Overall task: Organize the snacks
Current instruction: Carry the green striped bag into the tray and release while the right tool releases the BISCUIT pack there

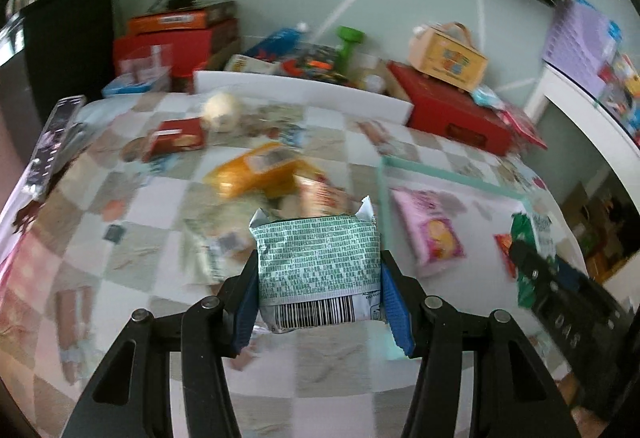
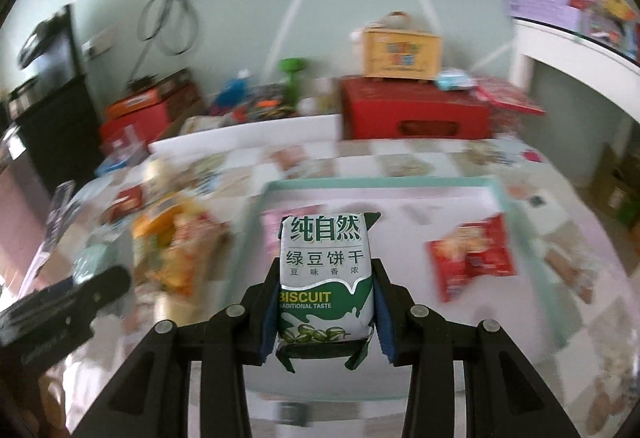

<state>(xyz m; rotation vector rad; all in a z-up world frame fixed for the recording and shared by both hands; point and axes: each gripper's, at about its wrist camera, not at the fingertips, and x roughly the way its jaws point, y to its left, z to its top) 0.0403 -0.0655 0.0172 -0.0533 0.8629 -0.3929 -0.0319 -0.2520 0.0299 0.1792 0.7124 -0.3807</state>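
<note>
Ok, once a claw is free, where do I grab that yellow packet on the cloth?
Judging from the blurred left wrist view, the yellow packet lies flat on the checked cloth, its right end crowded by a red-and-white packet. Come from above and pinch across its narrow width near the free left half, one finger on each long edge.

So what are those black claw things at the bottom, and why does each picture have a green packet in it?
Those claws are two grabbers; a person holds one in each hand. Each has a small camera looking along its fingers, so each picture is one grabber's view.

The left gripper squeezes a green biscuit packet, back side up with the barcode. The right gripper squeezes another green packet, front side up.

Below is a table with a checked cloth and a white tray with a mint rim. In the tray lie a pink snack bag and a red one. More snacks, like an orange bag, wait on the cloth.
</note>
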